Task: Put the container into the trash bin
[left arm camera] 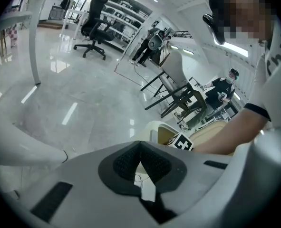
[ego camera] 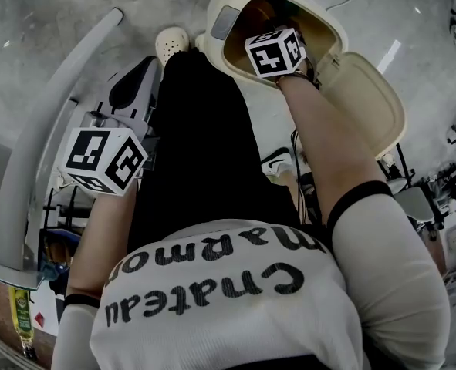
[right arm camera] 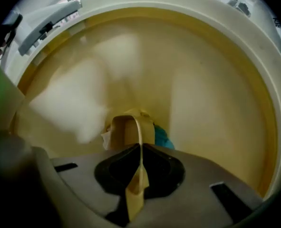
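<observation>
The tan paper container (right arm camera: 123, 132), its wall pinched flat, hangs inside the open-lidded cream trash bin (right arm camera: 211, 103).

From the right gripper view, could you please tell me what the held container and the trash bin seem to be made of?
The container: likely thin tan paperboard, matte; its wall is creased and pinched flat in the right gripper. The trash bin: probably moulded plastic, cream, smooth with a soft sheen; the rim is rounded and seamless.
</observation>
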